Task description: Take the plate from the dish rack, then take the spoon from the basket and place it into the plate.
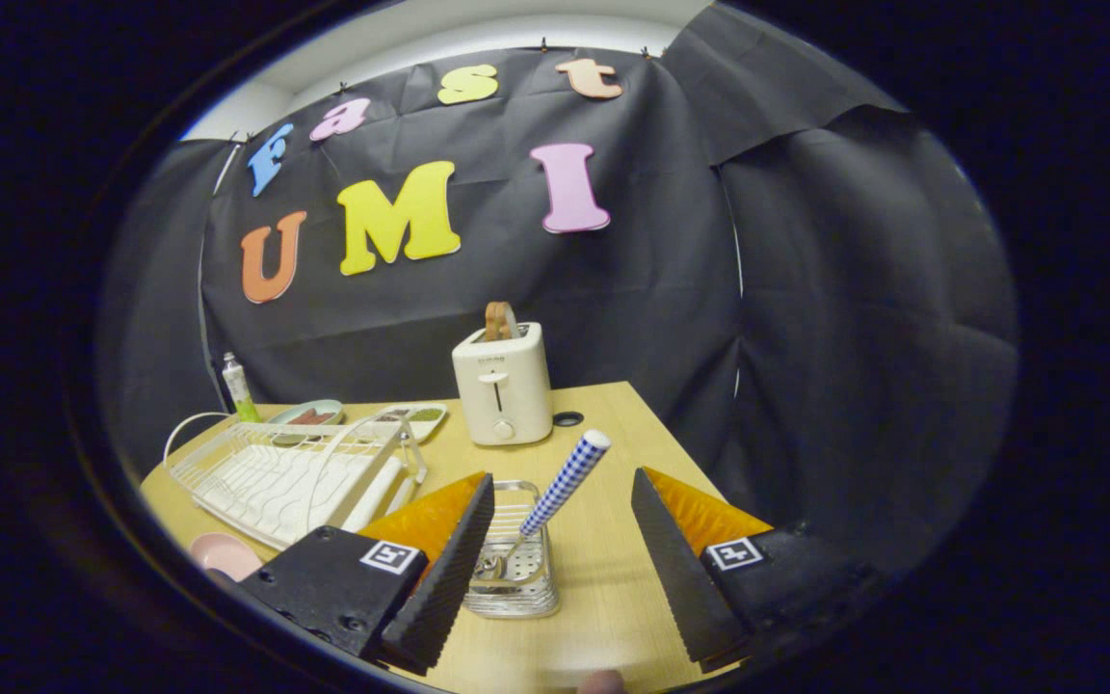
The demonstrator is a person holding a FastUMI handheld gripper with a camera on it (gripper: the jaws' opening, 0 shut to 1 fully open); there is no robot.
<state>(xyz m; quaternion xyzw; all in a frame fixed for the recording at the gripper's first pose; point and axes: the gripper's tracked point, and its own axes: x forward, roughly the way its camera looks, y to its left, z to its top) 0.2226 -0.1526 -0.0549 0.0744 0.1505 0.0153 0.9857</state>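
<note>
On the light wooden table (613, 578), against a black cloth wall, the gripper (563, 569) hangs with its fingers spread wide, gripping nothing. Between them stands the wire basket (515, 569), the spoon (555, 501) leaning in it, checked handle up. The white dish rack (276, 472) lies off to one side, a pink plate (223, 556) just beside it. Beyond stands a white toaster (502, 384).

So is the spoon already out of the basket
No, the spoon stands in the basket, between the open fingers of the hand-held gripper, which do not touch it.
</note>
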